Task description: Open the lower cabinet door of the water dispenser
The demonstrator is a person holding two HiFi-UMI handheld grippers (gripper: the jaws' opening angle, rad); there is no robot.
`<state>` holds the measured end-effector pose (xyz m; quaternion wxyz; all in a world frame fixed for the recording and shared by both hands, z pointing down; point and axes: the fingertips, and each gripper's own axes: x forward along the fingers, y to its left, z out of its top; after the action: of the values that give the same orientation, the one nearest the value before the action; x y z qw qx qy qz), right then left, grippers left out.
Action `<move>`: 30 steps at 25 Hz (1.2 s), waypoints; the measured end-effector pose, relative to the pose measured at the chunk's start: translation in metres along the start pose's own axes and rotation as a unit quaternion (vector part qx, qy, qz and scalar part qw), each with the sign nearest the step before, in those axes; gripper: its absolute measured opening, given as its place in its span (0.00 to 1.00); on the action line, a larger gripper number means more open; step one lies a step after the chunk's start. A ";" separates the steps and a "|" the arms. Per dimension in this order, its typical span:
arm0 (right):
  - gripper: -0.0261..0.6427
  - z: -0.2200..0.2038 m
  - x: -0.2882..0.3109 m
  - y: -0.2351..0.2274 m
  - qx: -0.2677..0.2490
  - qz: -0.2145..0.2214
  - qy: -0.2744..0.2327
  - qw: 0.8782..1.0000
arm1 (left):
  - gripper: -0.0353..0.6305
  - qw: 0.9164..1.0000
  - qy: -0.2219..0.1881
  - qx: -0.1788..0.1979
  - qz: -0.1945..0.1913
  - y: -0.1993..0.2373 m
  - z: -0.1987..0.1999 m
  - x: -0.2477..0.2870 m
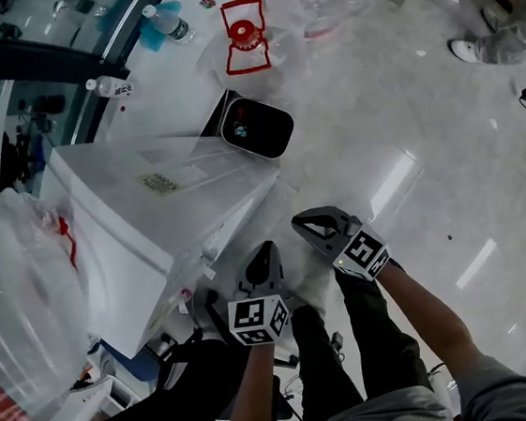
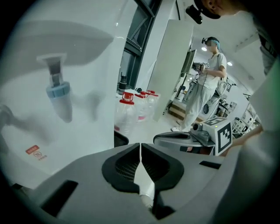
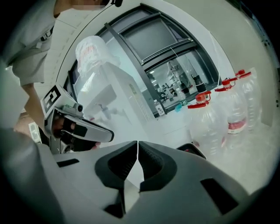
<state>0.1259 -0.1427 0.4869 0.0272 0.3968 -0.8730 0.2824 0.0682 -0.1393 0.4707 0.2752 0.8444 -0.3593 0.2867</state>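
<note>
The white water dispenser stands at the left of the head view with a large clear bottle on top. Its lower cabinet door is hidden from above. My left gripper hangs shut and holds nothing, just right of the dispenser's front. My right gripper is beside it, also shut and holding nothing. In the left gripper view the shut left gripper faces the dispenser's front panel below a blue tap. The right gripper view shows the shut right gripper, with the dispenser beyond the left gripper.
Several big water bottles with red caps stand on the floor beyond the dispenser. A black-and-white box lies by its far corner. A person in white stands further off, and a shoe shows at the top right. The person's legs are below the grippers.
</note>
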 end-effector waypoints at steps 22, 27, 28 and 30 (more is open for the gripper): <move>0.24 -0.154 0.106 -0.076 -0.105 0.027 0.042 0.993 | 0.08 0.998 0.038 0.053 0.015 0.078 -0.121 0.100; 0.34 -0.172 0.135 -0.089 -0.159 0.037 0.060 0.985 | 0.08 0.998 0.041 0.044 0.021 0.093 -0.140 0.112; 0.36 -0.177 0.141 -0.092 -0.165 0.039 0.065 0.983 | 0.08 0.998 0.043 0.044 0.021 0.096 -0.144 0.114; 0.40 -0.187 0.154 -0.096 -0.181 0.044 0.080 0.979 | 0.08 0.998 0.049 0.042 0.022 0.101 -0.150 0.117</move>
<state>0.0555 -0.2010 0.7304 0.1562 0.3225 -0.9212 0.1512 0.0152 -0.1505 0.6793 0.2501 0.8318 -0.3518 0.3489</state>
